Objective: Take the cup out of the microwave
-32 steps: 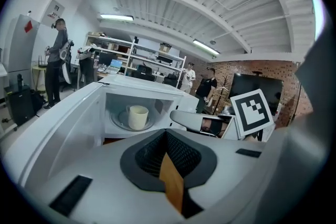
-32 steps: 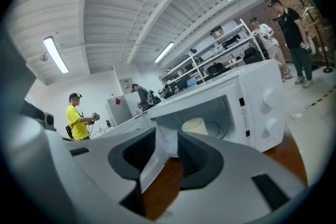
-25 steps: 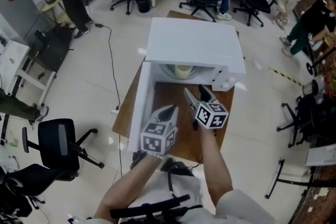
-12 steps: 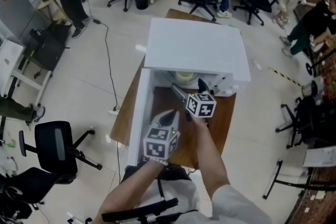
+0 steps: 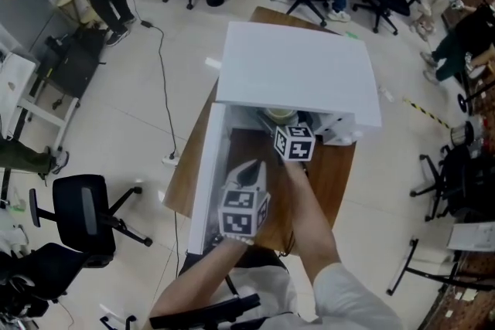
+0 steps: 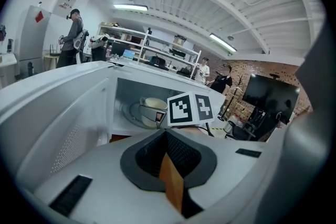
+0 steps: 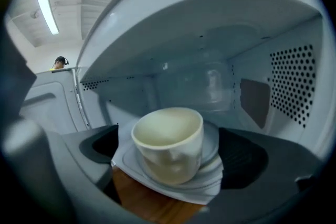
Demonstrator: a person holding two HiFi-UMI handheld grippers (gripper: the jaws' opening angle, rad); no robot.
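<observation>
The right gripper (image 7: 170, 157) is reaching into the open cavity. Its jaws have just been opening and are standing at their widest, one on either side of the cream ceramic cup (image 7: 169, 136), pads apparently not touching it. The cup is sitting upright on the round glass turntable (image 7: 212, 147) inside the white box-shaped microwave (image 5: 298, 73), whose door (image 5: 205, 166) is hanging open at the left. The left gripper (image 6: 167, 136) is idling outside the cavity, jaws together on nothing. Judgement: the pads should be flanking the cup's mid-wall before closing squarely, then lifting slightly and withdrawing level over the brown wooden table (image 5: 336, 182), clear of the cavity roof.
</observation>
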